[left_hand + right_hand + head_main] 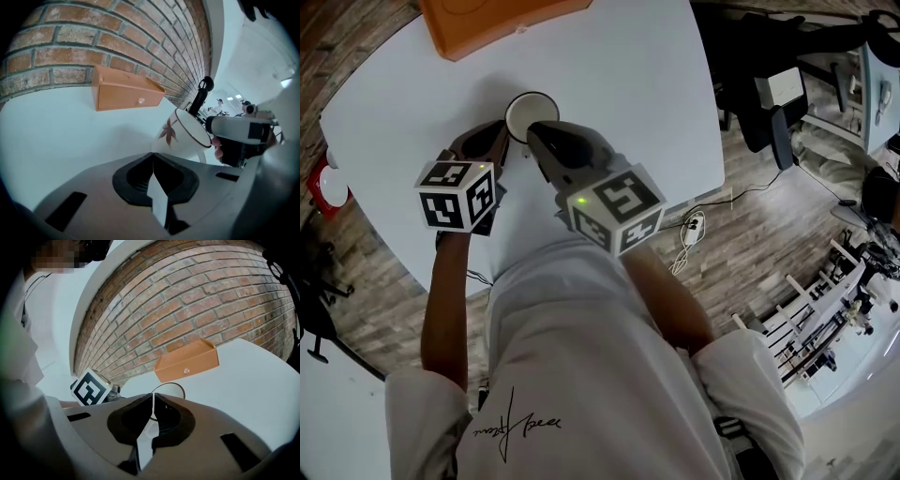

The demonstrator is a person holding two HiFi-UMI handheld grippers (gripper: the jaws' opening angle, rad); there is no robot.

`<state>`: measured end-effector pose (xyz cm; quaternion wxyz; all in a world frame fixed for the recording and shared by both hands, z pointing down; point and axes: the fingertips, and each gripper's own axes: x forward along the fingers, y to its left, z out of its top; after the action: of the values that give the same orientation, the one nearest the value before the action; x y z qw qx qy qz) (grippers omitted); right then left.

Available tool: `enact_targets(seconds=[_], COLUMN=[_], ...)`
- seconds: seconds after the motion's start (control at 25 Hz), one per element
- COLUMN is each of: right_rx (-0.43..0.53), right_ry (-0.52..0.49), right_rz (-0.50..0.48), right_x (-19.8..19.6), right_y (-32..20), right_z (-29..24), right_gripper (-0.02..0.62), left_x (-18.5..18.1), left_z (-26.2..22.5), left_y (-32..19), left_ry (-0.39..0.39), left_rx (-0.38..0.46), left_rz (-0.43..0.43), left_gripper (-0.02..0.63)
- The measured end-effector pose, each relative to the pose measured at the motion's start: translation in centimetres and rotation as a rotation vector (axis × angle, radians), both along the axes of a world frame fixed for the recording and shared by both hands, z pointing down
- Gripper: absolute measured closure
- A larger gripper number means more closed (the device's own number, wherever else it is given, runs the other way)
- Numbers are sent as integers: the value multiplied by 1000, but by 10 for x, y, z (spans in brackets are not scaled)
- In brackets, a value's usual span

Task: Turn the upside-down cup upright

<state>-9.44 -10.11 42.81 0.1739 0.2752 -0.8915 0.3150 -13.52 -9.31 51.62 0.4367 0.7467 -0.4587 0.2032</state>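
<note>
- Cup (532, 114): upper middle of the head view, over the white table (628, 84), below the orange box (502, 21). Its mouth shows as a pale disc with a dark rim, facing up towards the camera.
- Left gripper view: cup (180, 136) sits right of centre, just beyond the jaw tips. Red leaf on its wall, handle at its lower right. Its long axis is tilted, with the mouth to the upper right and the base to the lower left. The base is hidden behind the jaws, so I cannot tell whether it touches the table.
- Right gripper (536, 139): comes at the cup from below in the head view, tips on its near edge. In its own view the right gripper (153, 399) has its jaws pinched nearly together, with the cup's rim (169, 386) arcing just past them. Judged to be clamped on the cup's wall near the rim, though the exact hold is unclear.
- Left gripper (499, 139): just beside the cup on its lower left, not holding it. In its own view the left gripper (152, 155) has its jaws together with nothing between them.
- Judgement: the flip looks nearly done. The mouth is up but the axis still leans. The coming move turns on the right gripper, the one in contact. It needs to roll the axis to vertical, lower the base flat onto the table, then let go. The left is close enough to steady the wall.
</note>
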Motion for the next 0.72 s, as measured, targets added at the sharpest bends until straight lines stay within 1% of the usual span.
enact_targets(seconds=[0.2,0.36,0.48,0.64,0.72], right_rx=[1,6,15,31,40], right_ry=[-3,-7,-8,-9,-10], right_rz=[6,10,10,6,7], right_x=[1,2,3,6,8], right_y=[0,0,2,3,4], right_z=[-2,-5,-9,-15,-18], right_gripper=[574,574,574,574,574], left_x=[1,-1,-4,-2,-2], left_z=[-3,-7,-10,-21,-26], left_y=[0,1,3,7,9], left_ry=[12,44,39,92,95], left_rx=[5,3,6,11,19], left_rz=[-6,-28,-31,-61,-67], left_gripper=[595,595,595,595,595])
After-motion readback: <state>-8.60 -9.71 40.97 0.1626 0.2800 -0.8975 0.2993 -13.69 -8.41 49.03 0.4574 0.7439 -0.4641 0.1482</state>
